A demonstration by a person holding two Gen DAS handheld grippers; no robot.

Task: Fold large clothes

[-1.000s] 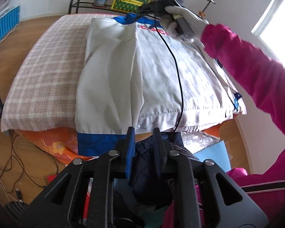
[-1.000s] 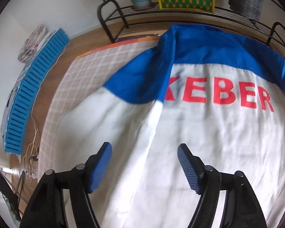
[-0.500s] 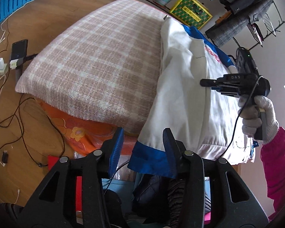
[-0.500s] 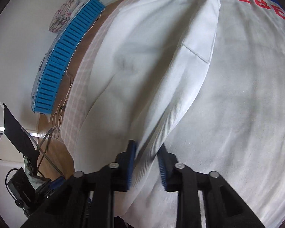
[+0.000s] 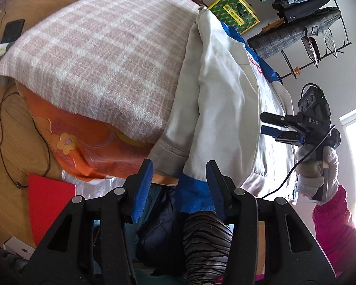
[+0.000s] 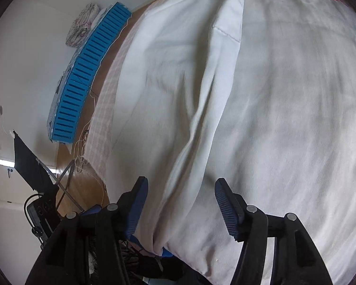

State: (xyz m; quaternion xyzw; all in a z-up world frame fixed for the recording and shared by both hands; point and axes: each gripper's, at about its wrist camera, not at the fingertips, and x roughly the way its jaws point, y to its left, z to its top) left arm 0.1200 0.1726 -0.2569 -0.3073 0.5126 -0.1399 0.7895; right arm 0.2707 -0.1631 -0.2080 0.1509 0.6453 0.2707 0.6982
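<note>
A white jacket (image 5: 225, 106) with a blue collar and red lettering lies spread on the bed, one sleeve (image 6: 189, 95) folded lengthwise over its body. Its blue cuff (image 5: 192, 194) hangs over the bed's near edge, between the fingers of my left gripper (image 5: 179, 190). Those jaws are opening and the left pad stands clear of the cloth. My right gripper (image 6: 181, 201), held by a gloved hand (image 5: 318, 166), hovers over the jacket's lower part. Its jaws are opening too, and the sleeve's raised fold runs loose between them.
A pink plaid blanket (image 5: 95, 54) covers the bed over an orange flowered sheet (image 5: 83, 142). Dark and striped clothes (image 5: 201, 237) are piled below the bed edge. On the wood floor lie a red board (image 5: 47, 201), cables and a phone (image 5: 11, 30). A clothes rack (image 5: 296, 11) stands behind.
The right gripper came down from the collar to the jacket's lower part, pinched the sleeve fold, then opened. The left gripper opened off the blue cuff, rolled and sank.
</note>
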